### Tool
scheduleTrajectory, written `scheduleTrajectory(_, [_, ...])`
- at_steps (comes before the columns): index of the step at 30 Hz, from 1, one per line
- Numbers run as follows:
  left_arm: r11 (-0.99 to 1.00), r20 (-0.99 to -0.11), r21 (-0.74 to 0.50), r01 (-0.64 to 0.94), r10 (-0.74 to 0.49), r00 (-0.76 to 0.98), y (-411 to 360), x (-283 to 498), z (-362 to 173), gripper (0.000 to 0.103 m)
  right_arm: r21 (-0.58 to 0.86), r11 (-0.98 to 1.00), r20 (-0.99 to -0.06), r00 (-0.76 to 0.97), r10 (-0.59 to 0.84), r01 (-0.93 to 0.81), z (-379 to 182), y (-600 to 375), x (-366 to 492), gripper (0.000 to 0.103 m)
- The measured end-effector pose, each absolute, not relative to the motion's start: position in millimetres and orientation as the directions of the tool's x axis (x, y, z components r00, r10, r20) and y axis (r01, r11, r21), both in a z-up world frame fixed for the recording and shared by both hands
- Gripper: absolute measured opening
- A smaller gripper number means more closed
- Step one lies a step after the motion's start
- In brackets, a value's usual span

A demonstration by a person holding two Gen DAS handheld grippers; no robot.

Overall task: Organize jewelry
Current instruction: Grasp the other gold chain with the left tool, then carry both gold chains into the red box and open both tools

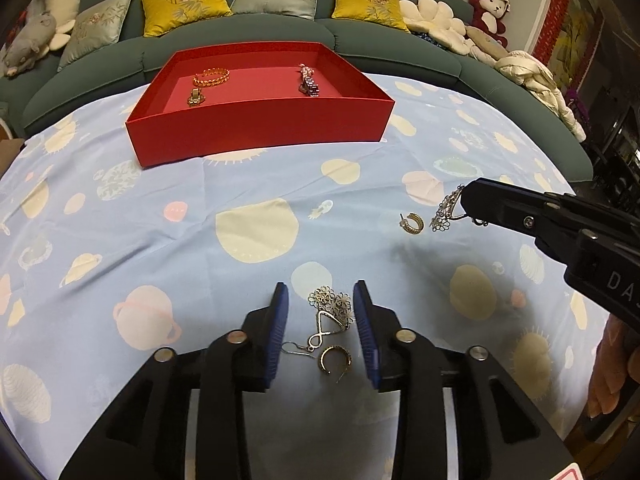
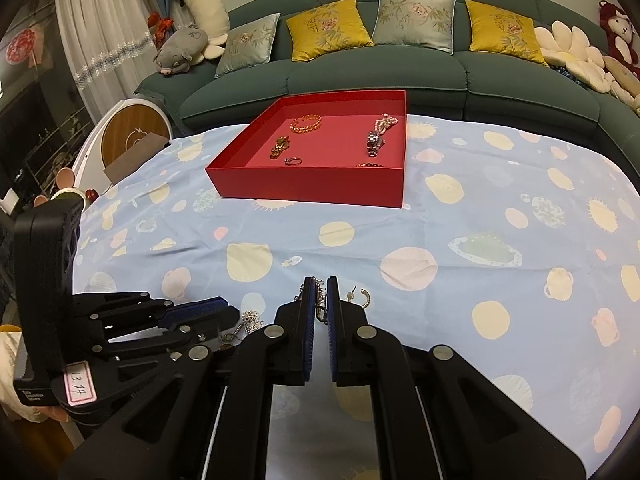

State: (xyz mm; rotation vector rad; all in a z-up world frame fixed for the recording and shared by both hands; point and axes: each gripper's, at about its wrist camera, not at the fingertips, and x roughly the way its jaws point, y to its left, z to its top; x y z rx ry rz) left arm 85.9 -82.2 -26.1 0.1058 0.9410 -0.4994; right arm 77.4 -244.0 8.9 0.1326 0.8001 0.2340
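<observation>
Blue pads of the left tool [image 1: 320, 320] stand spread apart in the left wrist view, low over the planet-print cloth [image 1: 160, 216] on the worktop, gripping nothing. Between them lie a silver flower earring [image 1: 330, 316] and a gold hoop [image 1: 335, 359]. To the right, the right tool [image 1: 466, 200] is clenched on a second flower earring [image 1: 445, 212] that dangles from its tip, just beside another hoop [image 1: 413, 223]. Farther back sits the red tray [image 1: 256, 136] with a gold bracelet [image 1: 211, 77] and a watch [image 1: 310, 87].

In the right wrist view, the right tool [image 2: 320, 300] pinches the earring [image 2: 320, 294] between nearly closed pads, the hoop [image 2: 362, 298] just right of it. The left tool [image 2: 208, 312] is at the left. The tray [image 2: 312, 186] also holds a ring [image 2: 292, 161].
</observation>
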Motion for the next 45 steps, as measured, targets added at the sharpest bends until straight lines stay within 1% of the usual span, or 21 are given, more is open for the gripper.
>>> scheduleTrajectory(5, [0.875,-0.802,-0.084,0.476,-0.343,0.489,-91.8,87.6,-36.0,0.037,0.206,0.966,-0.695,0.672,0.257,-0.157,8.7,-243.1,77.3,0.005])
scheduleTrajectory(7, [0.874,-0.794,-0.059,0.482,-0.334,0.509,-94.5,86.3,-38.0,0.029,0.208,0.966,-0.695,0.672,0.255,-0.152,8.3,-244.2,77.6,0.005])
scheduleTrajectory(9, [0.867,-0.789,-0.046,0.497,-0.337,0.514,-96.4,84.7,-38.7,0.011,0.209,0.967,-0.696,0.672,0.253,-0.148,8.0,-245.6,78.0,0.005])
scheduleTrajectory(12, [0.863,-0.786,-0.048,0.503,-0.344,0.514,-96.6,84.1,-37.2,0.008,0.211,0.967,-0.694,0.675,0.251,-0.144,8.3,-248.2,77.7,0.005])
scheduleTrajectory(13, [0.863,-0.784,-0.046,0.504,-0.344,0.518,-96.4,83.8,-36.3,0.002,0.211,0.967,-0.693,0.676,0.251,-0.143,8.6,-248.9,77.7,0.005])
scheduleTrajectory(15, [0.856,-0.782,-0.061,0.513,-0.36,0.508,-95.1,84.0,-33.2,0.001,0.212,0.967,-0.691,0.679,0.25,-0.14,9.6,-250.4,77.5,0.005])
scheduleTrajectory(22, [0.85,-0.752,-0.127,0.51,-0.418,0.509,-82.2,82.3,-7.7,0.001,0.217,0.967,-0.68,0.689,0.25,-0.136,14.9,-255.1,76.9,0.005])
scheduleTrajectory(31, [0.86,-0.669,-0.192,0.473,-0.467,0.577,-56.9,93.4,42.4,0.001,0.221,0.965,-0.658,0.708,0.256,-0.143,26.4,-253.3,78.7,0.005])
scheduleTrajectory(39, [0.874,-0.591,-0.232,0.426,-0.475,0.653,-34.4,110.6,86.6,0.001,0.235,0.96,-0.594,0.759,0.265,-0.151,58.4,-252.4,88.5,0.005])
scheduleTrajectory(45, [0.859,-0.555,-0.284,0.425,-0.509,0.657,-21.7,117.0,104.0,0.001,0.248,0.957,-0.545,0.794,0.269,-0.154,80.9,-250.3,98.2,0.005])
